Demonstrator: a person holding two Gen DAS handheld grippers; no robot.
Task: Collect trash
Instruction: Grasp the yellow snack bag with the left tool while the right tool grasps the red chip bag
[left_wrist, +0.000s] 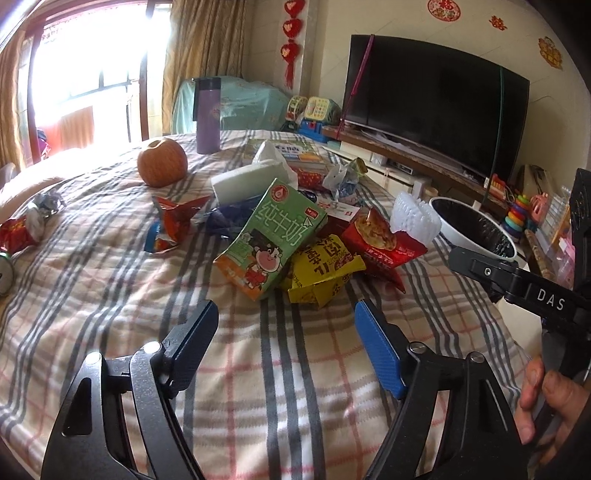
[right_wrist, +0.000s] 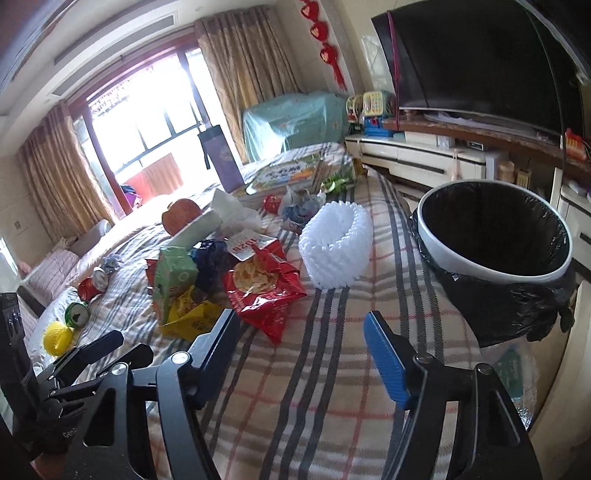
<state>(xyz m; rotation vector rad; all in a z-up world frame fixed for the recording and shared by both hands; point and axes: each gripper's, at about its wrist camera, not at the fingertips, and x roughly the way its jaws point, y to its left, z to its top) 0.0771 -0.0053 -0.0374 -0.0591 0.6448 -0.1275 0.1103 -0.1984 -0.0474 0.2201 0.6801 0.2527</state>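
Bin (right_wrist: 495, 236) sits at the right edge of the bed, black liner, nothing visible inside. White foam net (right_wrist: 336, 245) lies just beside it, hollow. Trash pile mid-bed: green milk carton (left_wrist: 269, 240) on a yellow wrapper (left_wrist: 321, 273), red chip bag (left_wrist: 380, 243) touching them. Left gripper (left_wrist: 286, 328) wide open, holding nothing, near the carton. Right gripper (right_wrist: 301, 339) wide open, holding nothing, over the plaid blanket (right_wrist: 314, 387). TV (left_wrist: 432, 99) on the far wall.
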